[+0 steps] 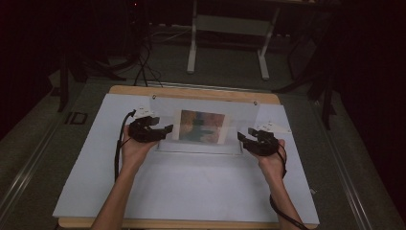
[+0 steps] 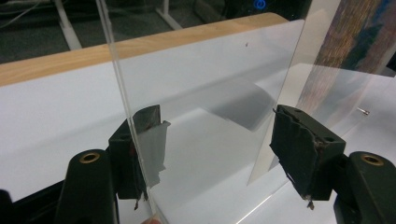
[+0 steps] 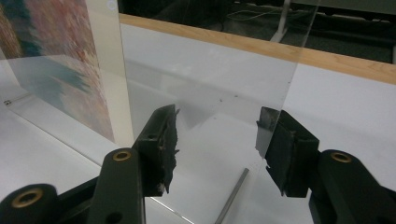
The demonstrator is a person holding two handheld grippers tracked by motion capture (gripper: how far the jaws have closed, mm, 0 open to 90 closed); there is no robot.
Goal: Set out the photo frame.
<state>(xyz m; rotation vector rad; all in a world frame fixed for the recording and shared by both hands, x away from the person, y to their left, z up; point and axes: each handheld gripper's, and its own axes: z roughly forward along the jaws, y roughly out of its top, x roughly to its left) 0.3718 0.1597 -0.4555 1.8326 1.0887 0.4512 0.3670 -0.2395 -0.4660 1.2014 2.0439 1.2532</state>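
You have two black two-jaw tools in hand: the left tool [image 1: 165,129] and the right tool [image 1: 241,138]. Between them stands one clear acrylic picture frame [image 1: 203,106], made of two transparent panels, and it carries one colourful painted print [image 1: 201,126]. You can count two small round fasteners near the frame's top corners, one at the left [image 1: 154,97] and one at the right [image 1: 255,103]. One thin metal rod [image 3: 232,196] lies on your one white-covered wooden counter [image 1: 191,191].

High view looks down from above; both claw views sit close, sharing the clear frame [image 1: 203,125]
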